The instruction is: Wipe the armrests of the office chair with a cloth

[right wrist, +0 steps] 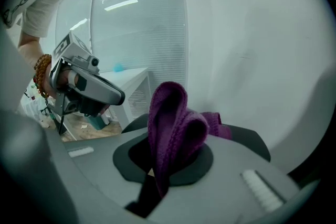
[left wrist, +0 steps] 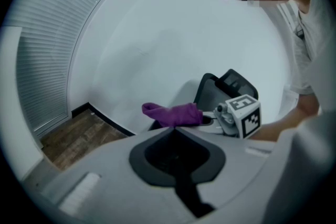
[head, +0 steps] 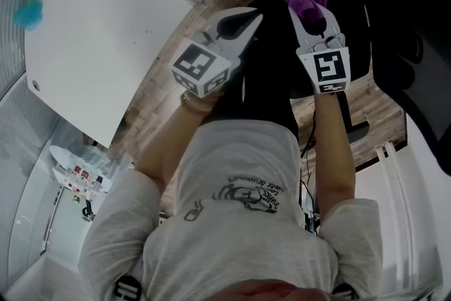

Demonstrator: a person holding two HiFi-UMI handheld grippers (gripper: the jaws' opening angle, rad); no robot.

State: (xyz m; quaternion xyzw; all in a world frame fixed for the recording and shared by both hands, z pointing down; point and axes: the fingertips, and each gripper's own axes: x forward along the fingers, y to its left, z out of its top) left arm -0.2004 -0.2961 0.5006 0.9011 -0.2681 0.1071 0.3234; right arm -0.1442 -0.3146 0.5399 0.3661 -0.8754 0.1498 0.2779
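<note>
Right gripper (right wrist: 165, 157) has its fingers clamped on the purple cloth (right wrist: 173, 123), up over the office chair (head: 356, 25). Left gripper (left wrist: 173, 131) fingers together, empty. Looks pre-wipe; next it needs lowering onto an armrest.

Wood-plank floor (left wrist: 79, 136); white desk (head: 99, 32) left; white wall (left wrist: 173, 23); slatted blinds (left wrist: 37, 76).

Purple cloth pinched in the right gripper, over the black office chair

The cloth (right wrist: 173, 123) is a soft purple knit, folded into a bunched loop. The right gripper (head: 312, 14) clamps its fold between the fingers (head: 301, 26), and the loose end pokes out past the tips. It hangs above the dark office chair (head: 352, 17); contact with the chair cannot be made out.
</note>
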